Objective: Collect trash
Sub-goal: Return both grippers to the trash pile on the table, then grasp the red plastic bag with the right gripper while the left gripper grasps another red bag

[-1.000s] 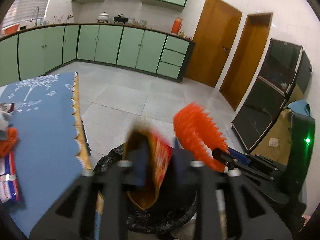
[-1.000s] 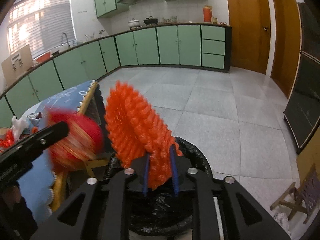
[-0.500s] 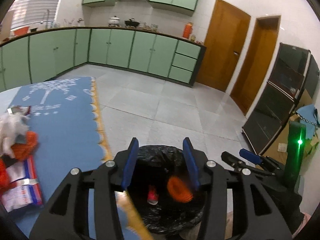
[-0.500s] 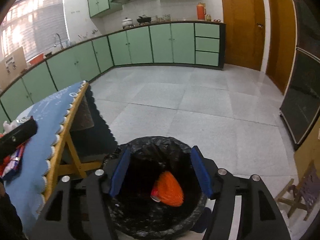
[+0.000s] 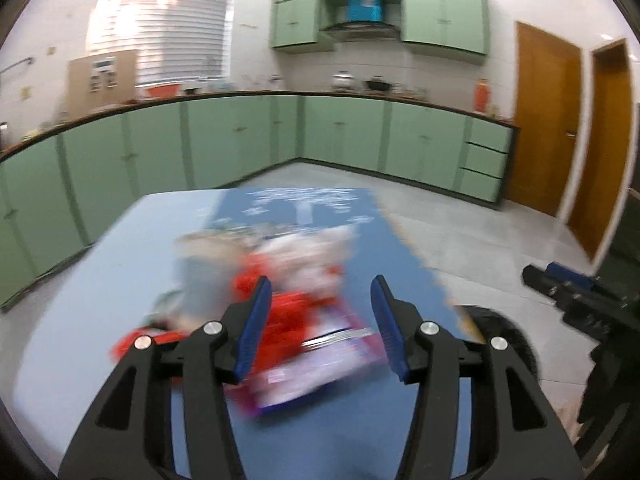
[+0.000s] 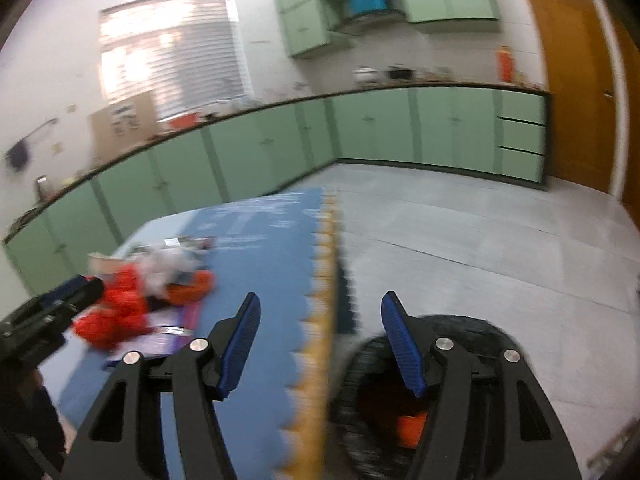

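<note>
The blue table mat (image 5: 304, 216) fills the centre of my left view where, a second ago, the black-lined trash bin (image 6: 472, 332) sat under both claws; now that bin is pushed to the lower right of my right view, with an orange scrap (image 6: 408, 426) lying inside it. So the last two pieces are dropped and I have swung back toward the table. The remaining litter pile (image 5: 288, 280), blurred red netting, white wads and a purple wrapper (image 5: 316, 368), lies mid-frame just ahead of my left gripper (image 5: 320, 320), whose jaws are opening with nothing between them. My right gripper (image 6: 320, 340) hangs released and empty over the mat's scalloped edge (image 6: 320, 320). I judge another pickup comes next.
</note>
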